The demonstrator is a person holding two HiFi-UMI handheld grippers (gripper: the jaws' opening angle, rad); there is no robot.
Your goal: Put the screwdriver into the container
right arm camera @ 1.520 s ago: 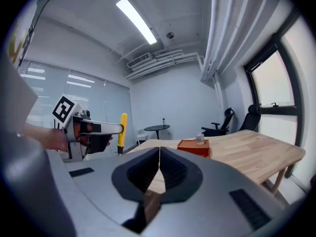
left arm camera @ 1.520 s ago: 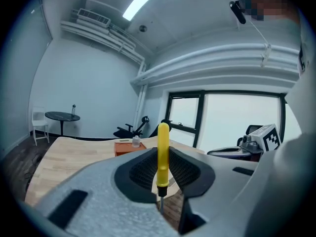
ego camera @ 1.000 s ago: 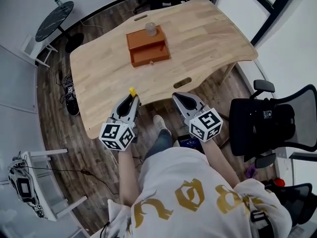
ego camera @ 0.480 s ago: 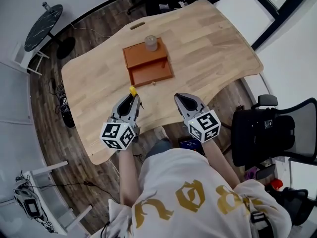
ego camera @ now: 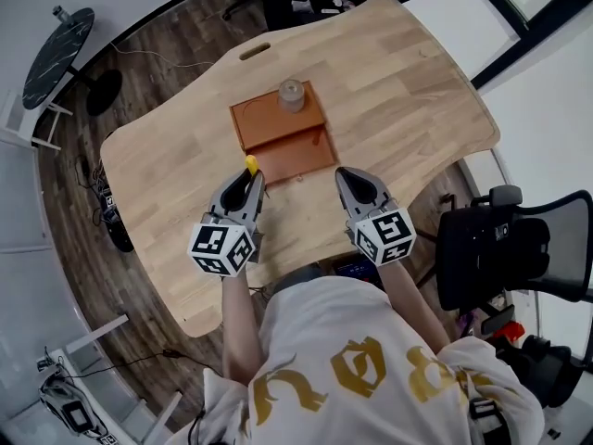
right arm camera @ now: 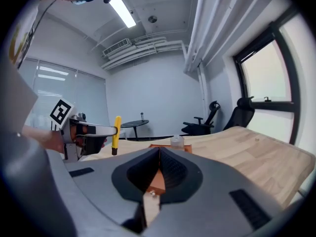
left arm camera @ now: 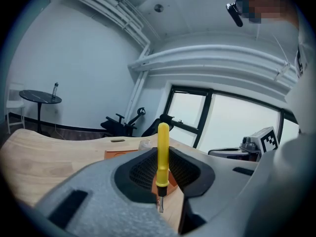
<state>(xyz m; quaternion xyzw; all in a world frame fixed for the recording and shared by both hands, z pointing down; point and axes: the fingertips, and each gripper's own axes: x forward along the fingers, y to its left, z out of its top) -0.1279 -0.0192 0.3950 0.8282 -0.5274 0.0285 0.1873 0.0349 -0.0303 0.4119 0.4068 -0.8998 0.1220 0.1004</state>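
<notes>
Screwdriver (ego camera: 249, 165) was clamped in left gripper (ego camera: 249, 176); right gripper (ego camera: 346, 176) closed, empty. Slim handle might slip before orange container (ego camera: 276, 125) at 12 o'clock.

I am seeing the person wearing a white short-sleeved shirt (ego camera: 357, 341) bearing gold lettering. The left gripper (ego camera: 248, 180) and right gripper (ego camera: 348, 178) are showing grey shells with black ribbed pads (left arm camera: 140, 172). Each is carrying a white cube (ego camera: 222, 247) printed with black square markers.
</notes>
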